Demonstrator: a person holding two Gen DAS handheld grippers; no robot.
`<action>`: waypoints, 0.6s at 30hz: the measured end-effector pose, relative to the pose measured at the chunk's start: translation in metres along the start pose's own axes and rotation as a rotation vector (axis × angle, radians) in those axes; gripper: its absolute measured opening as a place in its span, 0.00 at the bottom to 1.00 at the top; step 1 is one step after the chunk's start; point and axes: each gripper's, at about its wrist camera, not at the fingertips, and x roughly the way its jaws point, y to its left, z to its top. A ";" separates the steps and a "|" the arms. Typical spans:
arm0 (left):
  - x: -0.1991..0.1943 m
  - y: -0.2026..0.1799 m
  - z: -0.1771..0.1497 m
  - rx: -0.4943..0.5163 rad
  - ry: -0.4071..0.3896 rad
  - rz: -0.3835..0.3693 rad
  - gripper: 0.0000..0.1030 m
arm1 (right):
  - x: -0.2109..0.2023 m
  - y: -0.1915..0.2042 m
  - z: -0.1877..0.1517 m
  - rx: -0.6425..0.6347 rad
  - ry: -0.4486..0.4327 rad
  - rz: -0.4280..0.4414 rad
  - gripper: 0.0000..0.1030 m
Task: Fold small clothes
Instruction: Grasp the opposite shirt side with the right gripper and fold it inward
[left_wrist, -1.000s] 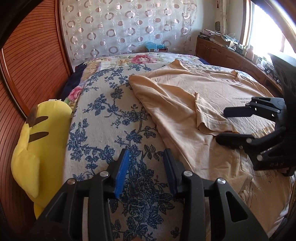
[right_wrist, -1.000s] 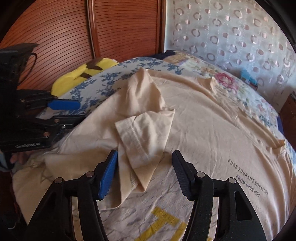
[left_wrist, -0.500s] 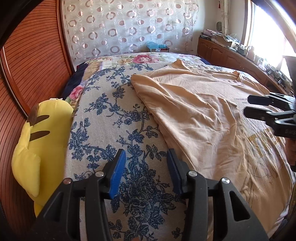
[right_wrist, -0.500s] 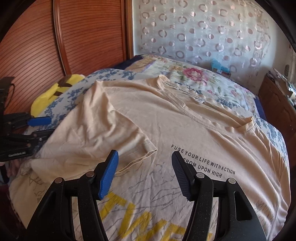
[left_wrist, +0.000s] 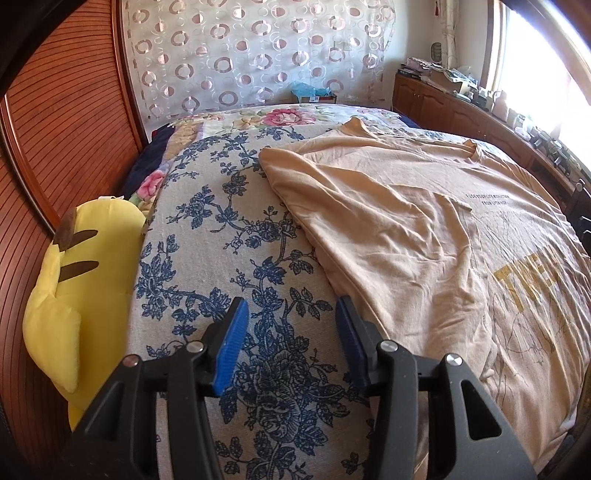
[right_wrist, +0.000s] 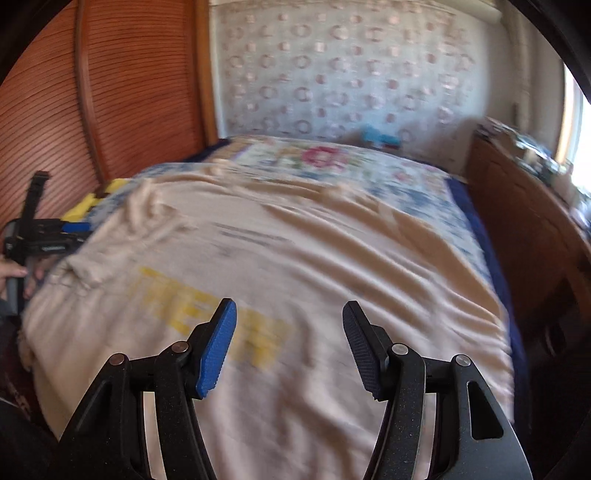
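A beige T-shirt with yellow print lies spread on the bed, its left sleeve and side folded inward over the body. It also shows, blurred, in the right wrist view. My left gripper is open and empty, low over the blue floral bedspread just left of the shirt's edge. My right gripper is open and empty above the shirt's lower middle, over the yellow print. The left gripper also shows at the far left of the right wrist view.
A yellow plush toy lies at the bed's left edge against the ribbed wooden wall. A wooden cabinet with clutter runs along the right side under the window. A curtain hangs behind the bed.
The right gripper has let go of the folded sleeve and drawn back right and toward the shirt's hem, out of the left wrist view. The left gripper has opened a little wider and barely moved.
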 end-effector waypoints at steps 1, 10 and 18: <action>0.000 0.000 0.000 0.000 0.000 0.000 0.47 | -0.006 -0.016 -0.008 0.021 0.006 -0.026 0.59; 0.000 -0.002 0.000 -0.007 0.002 0.000 0.48 | -0.025 -0.131 -0.061 0.240 0.082 -0.210 0.59; -0.001 0.000 -0.001 -0.027 0.008 0.007 0.49 | -0.021 -0.161 -0.077 0.362 0.105 -0.130 0.44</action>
